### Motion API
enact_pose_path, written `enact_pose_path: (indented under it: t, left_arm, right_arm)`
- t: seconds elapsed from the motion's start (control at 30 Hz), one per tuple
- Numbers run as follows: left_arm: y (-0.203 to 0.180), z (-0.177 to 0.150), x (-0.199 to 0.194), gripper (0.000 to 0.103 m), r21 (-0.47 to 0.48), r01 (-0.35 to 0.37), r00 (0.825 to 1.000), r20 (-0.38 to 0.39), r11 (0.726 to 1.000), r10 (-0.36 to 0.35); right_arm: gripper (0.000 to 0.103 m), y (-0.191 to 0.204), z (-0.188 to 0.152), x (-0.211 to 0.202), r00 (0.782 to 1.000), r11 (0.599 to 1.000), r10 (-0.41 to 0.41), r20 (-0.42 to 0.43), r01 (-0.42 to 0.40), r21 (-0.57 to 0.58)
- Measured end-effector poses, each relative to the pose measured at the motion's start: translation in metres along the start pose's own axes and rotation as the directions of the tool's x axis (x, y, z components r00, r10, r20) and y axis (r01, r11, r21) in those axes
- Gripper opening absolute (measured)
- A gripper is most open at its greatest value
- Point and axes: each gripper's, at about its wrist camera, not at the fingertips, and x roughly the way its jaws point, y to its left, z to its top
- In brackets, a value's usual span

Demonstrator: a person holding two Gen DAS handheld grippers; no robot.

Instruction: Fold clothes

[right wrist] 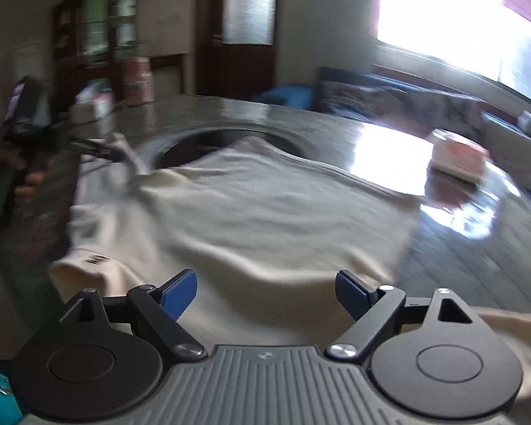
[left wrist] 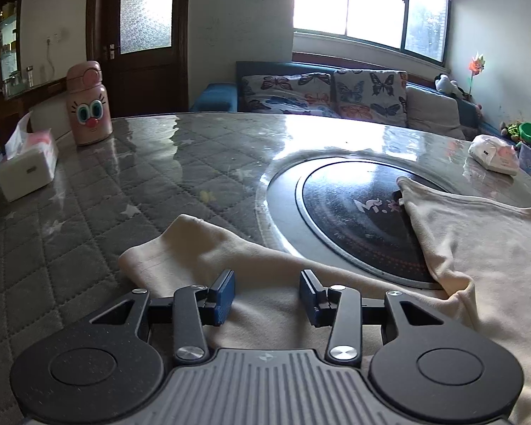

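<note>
With both grippers spread apart, we hold nothing: left gripper and right gripper hover over the shirt. Shirt lies on the table, partly covering its round hob.

Blown-out window backlight, tabletop glare, right view motion-blurred

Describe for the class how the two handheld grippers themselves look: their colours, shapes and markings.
Both match. The left gripper and right gripper each have two blue ribbed rectangular finger pads on black linkage arms with silver round pivot screws. Behind sit two black teardrop plates with round discs, flanking a grey ribbed body bearing a small round logo. No cables or sleeves show.
</note>
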Motion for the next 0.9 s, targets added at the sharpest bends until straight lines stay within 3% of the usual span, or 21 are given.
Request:
enact_pose_path:
  t: [0.37, 0.9]
  left_arm:
    - [-0.001, -0.001, -0.001, 0.046, 0.025, -0.025, 1.000, 0.001, 0.999, 0.025]
    - [0.010, -0.016, -0.021, 0.045, -0.013, -0.114, 0.993, -0.003, 0.993, 0.114]
  right_arm:
    - [0.087, 0.030, -0.009, 0.015, 0.995, 0.992, 0.098, -0.022, -0.099, -0.073]
    - [0.087, 0.012, -0.020, 0.000, 0.984, 0.985, 0.167, -0.055, -0.169, -0.021]
